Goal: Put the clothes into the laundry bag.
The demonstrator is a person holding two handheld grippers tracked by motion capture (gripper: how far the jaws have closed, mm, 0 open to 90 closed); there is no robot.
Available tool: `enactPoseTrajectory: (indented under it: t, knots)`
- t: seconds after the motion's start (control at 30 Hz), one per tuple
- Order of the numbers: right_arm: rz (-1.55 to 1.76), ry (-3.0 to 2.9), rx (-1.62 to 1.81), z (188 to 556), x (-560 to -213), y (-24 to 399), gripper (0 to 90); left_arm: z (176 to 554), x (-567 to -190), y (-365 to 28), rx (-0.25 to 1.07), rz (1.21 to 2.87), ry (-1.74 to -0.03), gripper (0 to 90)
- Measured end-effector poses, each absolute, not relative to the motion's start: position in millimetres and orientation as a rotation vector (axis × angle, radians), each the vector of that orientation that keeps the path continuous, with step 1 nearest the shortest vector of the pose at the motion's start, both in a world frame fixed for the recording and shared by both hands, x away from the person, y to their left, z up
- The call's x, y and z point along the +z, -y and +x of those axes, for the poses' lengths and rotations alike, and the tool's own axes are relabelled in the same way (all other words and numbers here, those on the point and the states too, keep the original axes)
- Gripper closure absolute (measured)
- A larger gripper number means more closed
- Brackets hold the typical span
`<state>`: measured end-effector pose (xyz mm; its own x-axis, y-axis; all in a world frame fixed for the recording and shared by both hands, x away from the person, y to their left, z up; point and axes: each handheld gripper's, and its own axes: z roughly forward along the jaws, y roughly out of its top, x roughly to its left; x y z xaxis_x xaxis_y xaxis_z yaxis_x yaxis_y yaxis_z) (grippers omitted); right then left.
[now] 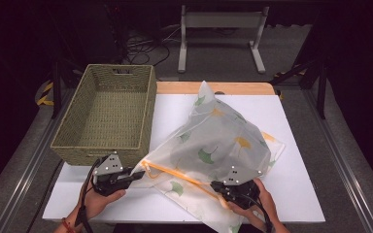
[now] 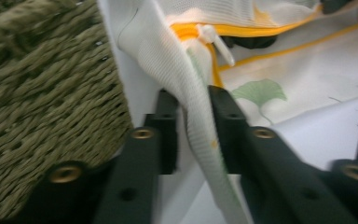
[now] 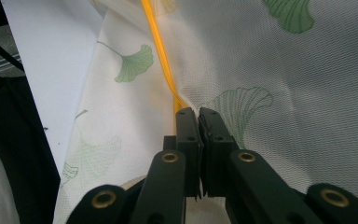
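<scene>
So this is a mesh laundry bag (image 1: 218, 145) with ginkgo leaves printed on it and an orange zipper (image 1: 179, 174), puffed up in a tent shape on the white counter (image 1: 296, 194), just right of a woven basket (image 1: 109, 114). Its near-left corner sits right at the basket's front corner.

The left gripper (image 1: 138, 174) has that zipper-end corner of the bag between its fingers (image 2: 228, 116). In the left gripper view the mesh hangs in the gap and leans on one finger, but the other finger stands a bit off it, so that reads as a loose hold, not a real pinch. The right gripper (image 1: 214, 185) has its fingers pressed together on the mesh right beside the orange zipper line, near the front edge of the counter.

Best guess at the step: holding the bag by its zipper edge with both hands, maybe to pull it taut or lift it toward the basket. To do that well, the person should clamp the left side properly before pulling, or the corner will just slide out. Keep the two grips pulling evenly along the zipper so the mesh doesn't twist, and lift the corner clear of the basket rim rather than dragging against the weave, since mesh snags easily.
</scene>
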<state>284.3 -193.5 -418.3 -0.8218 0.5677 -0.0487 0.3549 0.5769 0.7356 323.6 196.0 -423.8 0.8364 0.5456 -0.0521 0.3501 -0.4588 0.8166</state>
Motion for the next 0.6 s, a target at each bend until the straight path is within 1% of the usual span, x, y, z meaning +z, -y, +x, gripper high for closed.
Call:
enactPoseTrajectory:
  t: [0.03, 0.07, 0.1, 0.17, 0.23, 0.3, 0.43, 0.5, 0.53, 0.6]
  knots:
    - [0.761, -2.535, 1.087, 284.6, -419.0, 193.1, 87.7, 323.6, -423.8, -196.0, 0.27, 2.096, -0.654, 68.3]
    - [0.762, -2.538, 1.086, 285.0, -419.6, 192.8, 87.8, 325.2, -424.8, -197.2, 0.262, 2.096, -0.647, 70.8]
    - [0.762, -2.538, 1.086, 285.0, -419.6, 192.8, 87.8, 326.2, -425.8, -197.6, 0.257, 2.088, -0.652, 70.8]
    - [0.762, -2.542, 1.088, 285.5, -419.9, 192.1, 87.9, 328.5, -425.8, -197.3, 0.249, 2.07, -0.655, 62.8]
    - [0.761, -2.546, 1.082, 286.5, -420.5, 191.7, 87.8, 331.8, -424.2, -195.4, 0.249, 2.071, -0.654, 61.1]
    - [0.763, -2.556, 1.082, 287.2, -421.2, 191.5, 87.5, 333.8, -423.7, -193.1, 0.248, 2.07, -0.653, 61.9]
    - [0.774, -2.552, 1.082, 287.6, -421.6, 192.7, 86.6, 334.3, -423.3, -190.1, 0.249, 2.086, -0.615, 71.5]
    - [0.79, -2.54, 1.088, 287.2, -422.2, 194.4, 86.7, 332.9, -423.8, -190.3, 0.246, 2.103, -0.596, 79.7]
    - [0.79, -2.539, 1.09, 287.0, -422.7, 195.0, 86.7, 332.6, -424.0, -190.5, 0.244, 2.111, -0.592, 80.2]
    - [0.793, -2.534, 1.09, 286.3, -423.5, 195.9, 86.9, 331.8, -424.3, -190.8, 0.24, 2.122, -0.58, 84.3]
